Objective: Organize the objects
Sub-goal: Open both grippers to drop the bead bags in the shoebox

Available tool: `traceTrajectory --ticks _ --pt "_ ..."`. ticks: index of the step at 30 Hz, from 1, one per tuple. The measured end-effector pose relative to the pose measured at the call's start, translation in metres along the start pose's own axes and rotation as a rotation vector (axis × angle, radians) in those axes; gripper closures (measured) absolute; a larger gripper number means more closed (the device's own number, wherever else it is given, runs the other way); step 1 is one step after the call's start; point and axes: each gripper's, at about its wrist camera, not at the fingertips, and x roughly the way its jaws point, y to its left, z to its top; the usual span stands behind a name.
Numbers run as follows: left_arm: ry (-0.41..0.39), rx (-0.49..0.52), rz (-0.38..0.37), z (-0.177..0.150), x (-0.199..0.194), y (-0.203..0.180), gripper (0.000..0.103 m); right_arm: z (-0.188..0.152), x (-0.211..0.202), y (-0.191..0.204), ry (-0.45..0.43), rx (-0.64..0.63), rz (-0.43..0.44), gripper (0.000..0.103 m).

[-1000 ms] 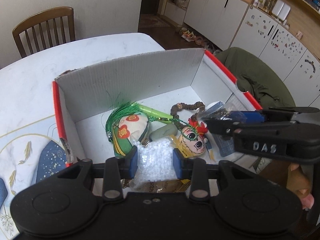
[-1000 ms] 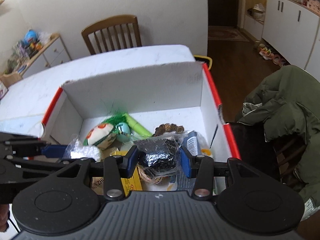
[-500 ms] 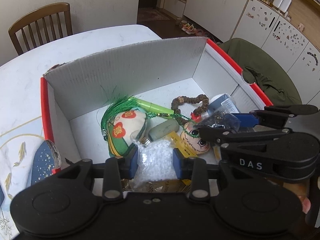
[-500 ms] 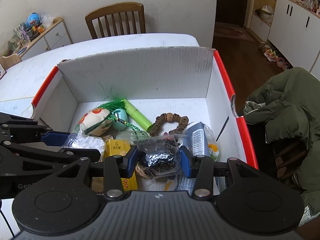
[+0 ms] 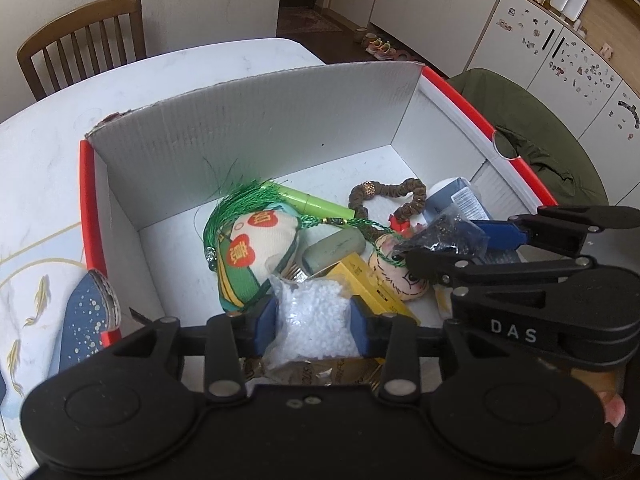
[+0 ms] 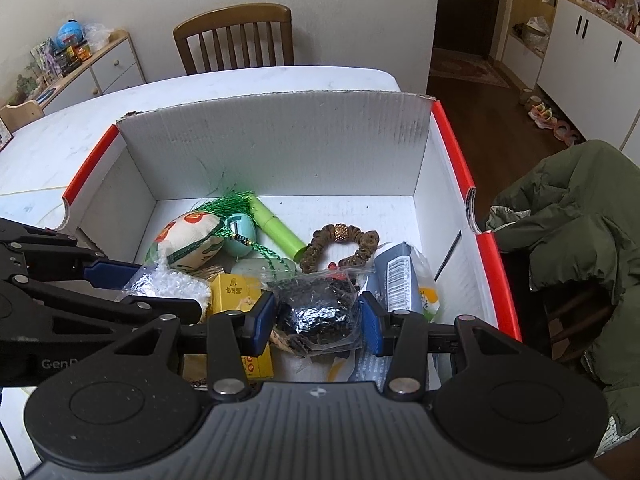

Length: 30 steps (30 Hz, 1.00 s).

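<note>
In the left wrist view, a bag of white pellets (image 5: 314, 330) is gripped between the pads of the left gripper (image 5: 313, 327), held over the near end of the cardboard box (image 5: 256, 120). A sachet (image 5: 250, 252), a green tube (image 5: 316, 202) and a scrunchie (image 5: 390, 196) already lie inside (so much of the sorting appears done).

In the right wrist view, a bag of dark bits (image 6: 320, 312) is clamped by the right gripper (image 6: 318, 318) above the box, beside a yellow carton (image 6: 234, 286). Both bags are judged yet to be released.
</note>
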Motion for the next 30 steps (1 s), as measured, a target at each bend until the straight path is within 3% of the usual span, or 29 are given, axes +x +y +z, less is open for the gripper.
traceTrajectory --ticks 2,18,30 --pt "-0.002 -0.001 0.003 -0.001 -0.001 0.0 0.052 -0.001 -0.001 0.0 -0.001 0.001 0.003 0.057" --pt "-0.107 0.012 0.013 -0.007 -0.034 -0.006 0.032 -0.005 -0.04 -0.007 -0.072 0.038 0.036 0.055" --pt "-0.212 0.036 0.01 -0.018 -0.078 0.002 0.021 -0.009 -0.081 0.013 -0.155 0.065 0.051 0.052"
